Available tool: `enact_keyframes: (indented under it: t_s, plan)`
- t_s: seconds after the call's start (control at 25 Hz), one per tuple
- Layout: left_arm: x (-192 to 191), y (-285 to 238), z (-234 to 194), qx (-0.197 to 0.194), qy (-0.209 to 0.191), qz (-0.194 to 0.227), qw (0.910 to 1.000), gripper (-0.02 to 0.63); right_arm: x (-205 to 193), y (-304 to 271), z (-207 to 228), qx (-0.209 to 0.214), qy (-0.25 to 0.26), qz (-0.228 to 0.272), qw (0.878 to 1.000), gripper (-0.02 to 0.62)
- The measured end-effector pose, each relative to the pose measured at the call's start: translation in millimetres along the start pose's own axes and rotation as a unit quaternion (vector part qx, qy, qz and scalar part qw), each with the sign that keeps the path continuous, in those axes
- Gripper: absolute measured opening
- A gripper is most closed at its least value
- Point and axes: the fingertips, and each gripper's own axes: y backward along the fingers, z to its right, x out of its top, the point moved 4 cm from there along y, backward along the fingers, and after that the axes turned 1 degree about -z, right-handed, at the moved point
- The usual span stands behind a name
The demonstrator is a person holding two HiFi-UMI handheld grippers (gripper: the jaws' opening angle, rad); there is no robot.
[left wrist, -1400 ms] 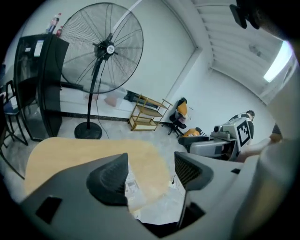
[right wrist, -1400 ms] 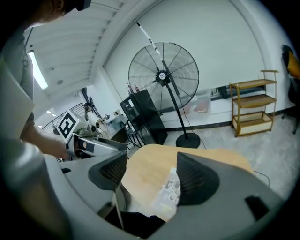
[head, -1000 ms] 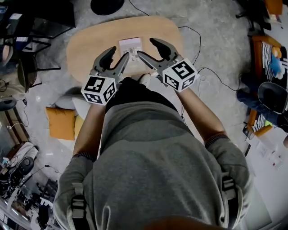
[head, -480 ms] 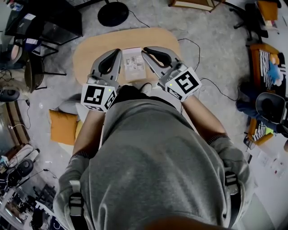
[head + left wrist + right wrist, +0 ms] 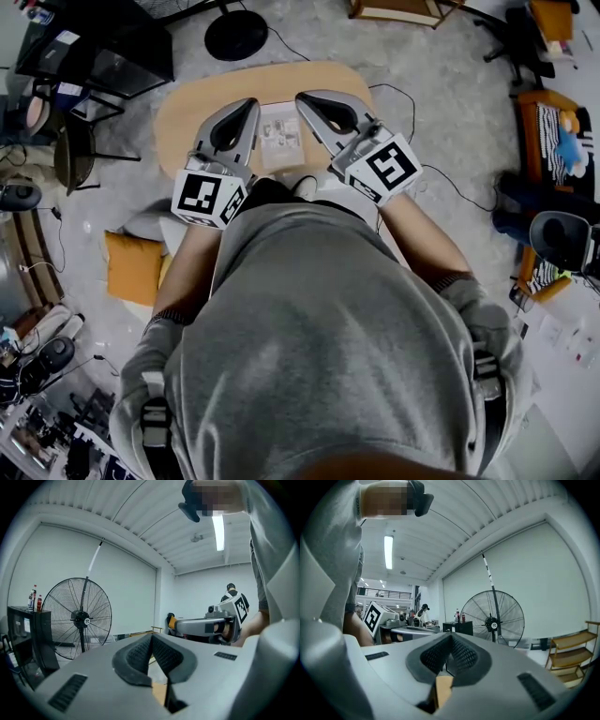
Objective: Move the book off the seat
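Found the book (image 5: 279, 137) lying flat on the tan wooden seat (image 5: 187, 117), near its middle, gripped by nothing. From the head view, saw it in the gap between the left gripper (image 5: 249, 103) and the right gripper (image 5: 303, 96), both held out in front of the person's grey shirt (image 5: 319, 337), neither one holding it. Read the left jaws as fully closed: dark ribbed pads (image 5: 137, 657) pressed together at the tips, nothing caught between, only a strip of tan showing through the gap lower down. Read the right jaws the same way, just closed the last of the way and empty, pads meeting at the tips. Held both pointed level, out across the room rather than down at the seat. Past the left jaws, made out a large standing fan (image 5: 82, 618) against a white wall (image 5: 122, 588), and the right gripper's marker cube (image 5: 238, 609) off to the side. Noted an orange cushion (image 5: 131, 267) on the floor (image 5: 450, 112) beside the seat, and a round black base (image 5: 236, 31) beyond its far end.
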Motion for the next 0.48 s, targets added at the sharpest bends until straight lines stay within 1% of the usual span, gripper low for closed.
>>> enact_keyframes:
  t_s: [0.48]
  plan:
    - [-0.4, -5.7, -10.8, -0.008, 0.003, 0.006, 0.9999, 0.015, -0.3, -12.2, 3.8, -0.008, -0.008, -0.005, 1.0, 0.005]
